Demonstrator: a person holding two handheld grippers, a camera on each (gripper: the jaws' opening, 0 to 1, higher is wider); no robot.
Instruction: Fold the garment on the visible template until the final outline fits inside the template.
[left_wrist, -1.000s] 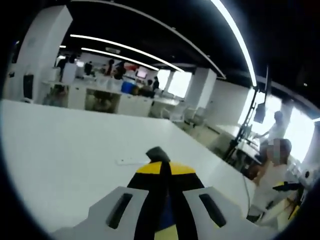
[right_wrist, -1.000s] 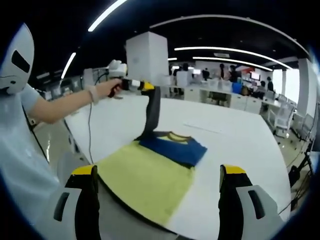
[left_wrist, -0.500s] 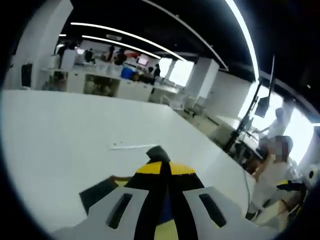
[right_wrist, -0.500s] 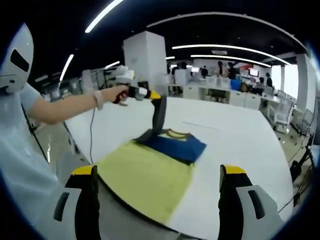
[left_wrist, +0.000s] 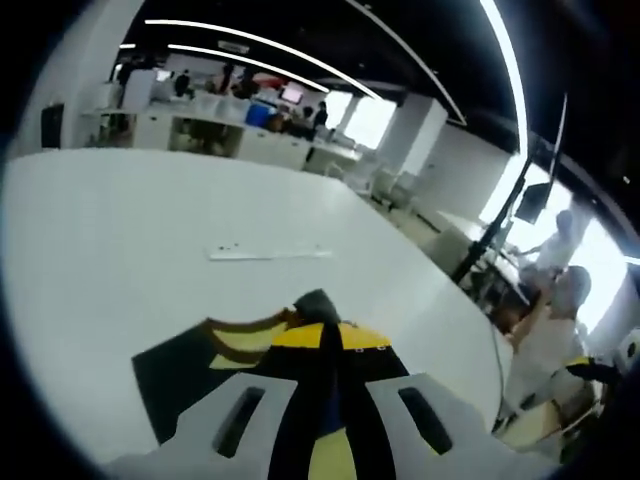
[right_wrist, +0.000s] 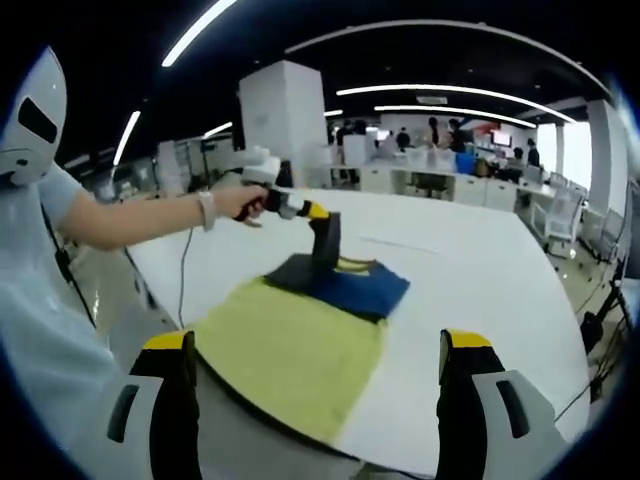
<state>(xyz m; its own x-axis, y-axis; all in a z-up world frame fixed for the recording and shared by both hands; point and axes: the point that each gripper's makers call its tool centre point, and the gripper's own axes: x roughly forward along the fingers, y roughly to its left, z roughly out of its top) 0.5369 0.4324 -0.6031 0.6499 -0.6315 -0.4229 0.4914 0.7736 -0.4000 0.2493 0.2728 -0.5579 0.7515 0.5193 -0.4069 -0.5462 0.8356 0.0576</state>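
Note:
A shirt lies on the white table (right_wrist: 470, 270), its yellow body (right_wrist: 290, 350) nearer and its blue part (right_wrist: 360, 290) with a striped collar farther off. A dark template edge (right_wrist: 245, 405) curves out from under the yellow part. The left gripper (right_wrist: 322, 215), held in a person's hand, is shut on a dark flap of the shirt (right_wrist: 326, 245) that hangs down onto the blue part. In the left gripper view the shut gripper (left_wrist: 320, 308) pinches dark cloth, with dark fabric and the collar (left_wrist: 235, 345) just below. My right gripper (right_wrist: 317, 345) is open and hovers before the yellow hem.
A person's arm (right_wrist: 140, 215) reaches in from the left, with a cable (right_wrist: 180, 270) hanging off the table edge. A thin white strip (left_wrist: 265, 253) lies on the table beyond the shirt. Desks, people and a white pillar (right_wrist: 285, 115) stand far behind.
The left gripper has come down and over the shirt with the dark flap, which now hangs shorter. Dark fabric and the collar have come into the left gripper view. The right gripper stays still.

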